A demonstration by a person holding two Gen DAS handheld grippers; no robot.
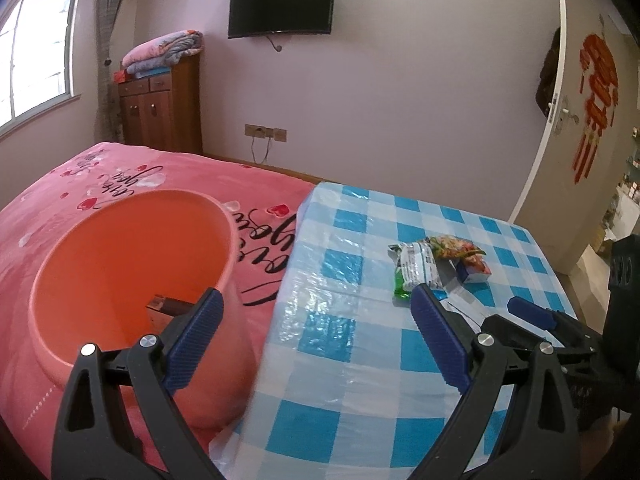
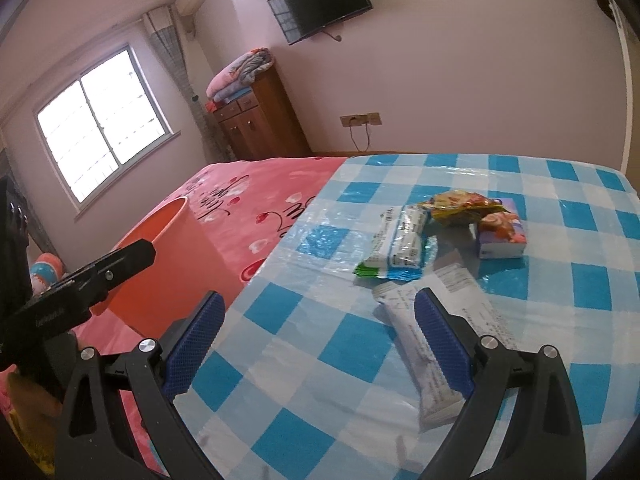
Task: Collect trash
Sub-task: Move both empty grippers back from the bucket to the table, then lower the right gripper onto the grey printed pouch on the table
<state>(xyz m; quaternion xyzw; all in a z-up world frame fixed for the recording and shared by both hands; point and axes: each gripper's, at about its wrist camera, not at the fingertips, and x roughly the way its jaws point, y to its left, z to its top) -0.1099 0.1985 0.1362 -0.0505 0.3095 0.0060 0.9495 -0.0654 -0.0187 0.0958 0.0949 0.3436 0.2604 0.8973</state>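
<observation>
An orange bin stands on the pink bedspread, left of the checked table; a small dark box lies inside it. It also shows in the right wrist view. My left gripper is open and empty beside the bin's rim. On the blue-checked tablecloth lie a green-and-white wrapper, a yellow snack bag, a small tissue pack and a long white wrapper. My right gripper is open, empty, its right finger over the long white wrapper. The right gripper also shows in the left wrist view.
The table with the blue-checked cloth butts against the bed with the pink bedspread. A wooden cabinet with folded blankets stands by the far wall, under a wall TV. A white door is at the right.
</observation>
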